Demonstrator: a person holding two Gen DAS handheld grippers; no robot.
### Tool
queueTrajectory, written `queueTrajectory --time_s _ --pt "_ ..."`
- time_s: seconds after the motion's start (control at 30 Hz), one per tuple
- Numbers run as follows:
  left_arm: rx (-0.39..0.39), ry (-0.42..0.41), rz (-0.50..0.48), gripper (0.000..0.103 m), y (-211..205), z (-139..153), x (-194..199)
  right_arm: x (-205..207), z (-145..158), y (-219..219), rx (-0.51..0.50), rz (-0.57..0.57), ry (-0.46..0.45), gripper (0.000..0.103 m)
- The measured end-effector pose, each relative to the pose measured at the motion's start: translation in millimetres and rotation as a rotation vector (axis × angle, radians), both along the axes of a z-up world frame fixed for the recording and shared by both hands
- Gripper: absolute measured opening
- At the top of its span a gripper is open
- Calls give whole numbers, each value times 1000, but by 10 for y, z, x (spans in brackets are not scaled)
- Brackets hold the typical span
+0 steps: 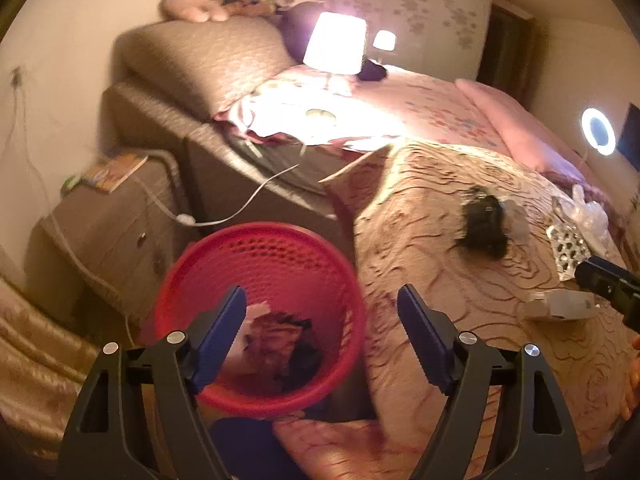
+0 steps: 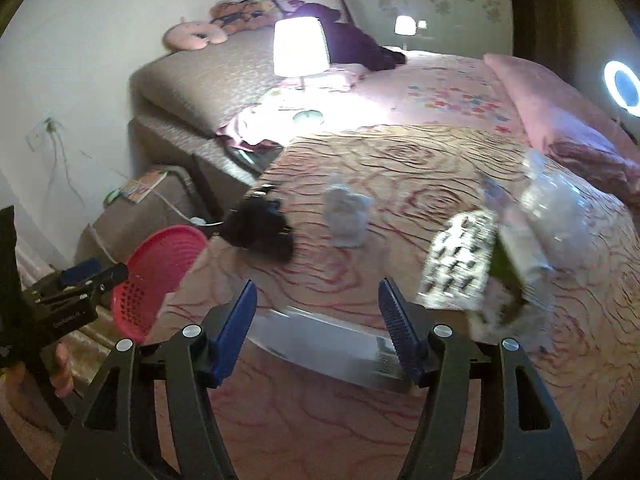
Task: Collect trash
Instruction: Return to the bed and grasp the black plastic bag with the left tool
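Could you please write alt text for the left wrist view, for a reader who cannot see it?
The open left gripper hangs empty above a red mesh basket beside a bed, with crumpled trash already inside. On the patterned bedspread to the right lie a black object, clear plastic wrapping and a patterned packet; a lit lamp glows behind.

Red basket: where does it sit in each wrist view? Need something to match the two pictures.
Left wrist view: the red basket fills the lower centre, on the floor beside the bed, seen between the fingers of the open left gripper, with crumpled trash inside.
Right wrist view: the red basket is at the left edge, lower half, partly cut off by the bedspread.
Shared landmark: the lit lamp on the bed.
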State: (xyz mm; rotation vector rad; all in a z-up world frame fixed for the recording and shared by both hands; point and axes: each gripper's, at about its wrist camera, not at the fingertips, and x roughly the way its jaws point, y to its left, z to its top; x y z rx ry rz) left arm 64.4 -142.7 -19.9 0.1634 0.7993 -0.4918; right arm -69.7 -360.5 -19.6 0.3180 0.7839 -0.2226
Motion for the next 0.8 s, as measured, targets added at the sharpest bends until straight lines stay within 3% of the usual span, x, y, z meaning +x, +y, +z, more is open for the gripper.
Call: queueTrajectory --time_s 0.37,0.63,0.8 --pt "36 -40 -141 77 -768 60 -2 -290 -52 -330 19 -80 -15 62" --pt "26 45 -211 77 -1264 -78 181 -405 -162 -529 54 -121 1 62" --pt "28 58 -234 77 -1454 -123 259 -409 -199 -605 68 -133 4 62"
